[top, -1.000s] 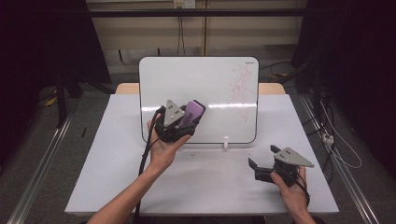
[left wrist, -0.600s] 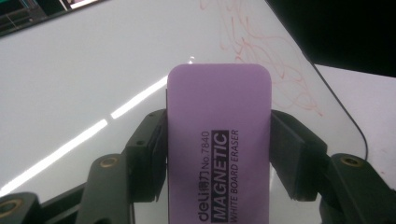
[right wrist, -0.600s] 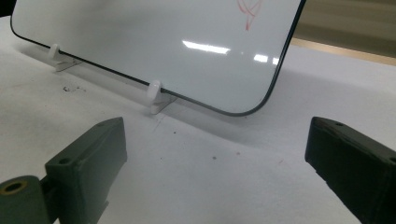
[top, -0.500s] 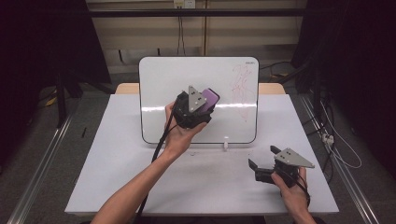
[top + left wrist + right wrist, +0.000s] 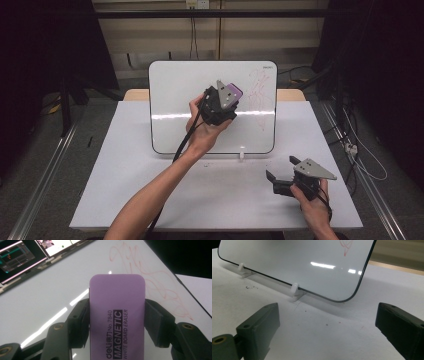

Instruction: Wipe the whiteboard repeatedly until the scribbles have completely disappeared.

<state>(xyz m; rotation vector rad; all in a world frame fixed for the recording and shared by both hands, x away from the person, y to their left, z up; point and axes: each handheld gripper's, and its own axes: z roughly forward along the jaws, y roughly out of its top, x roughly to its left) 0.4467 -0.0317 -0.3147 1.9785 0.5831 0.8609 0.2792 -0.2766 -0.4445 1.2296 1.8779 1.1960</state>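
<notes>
My left tool (image 5: 226,100) grips the eraser (image 5: 117,315); pressing hard toward the scribble (image 5: 260,92) at two o'clock could topple the whiteboard (image 5: 175,100).

Whiteboard (image 5: 200,90) upright on table (image 5: 125,170) — eraser (image 5: 233,92) before it

Glossy whiteboard (image 5: 190,100); matt purple plastic eraser (image 5: 117,315); matt white table (image 5: 125,190).

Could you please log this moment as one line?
left gripper: shut on purple eraser | position: at whiteboard, beside red scribble | right gripper: open, over table
</notes>
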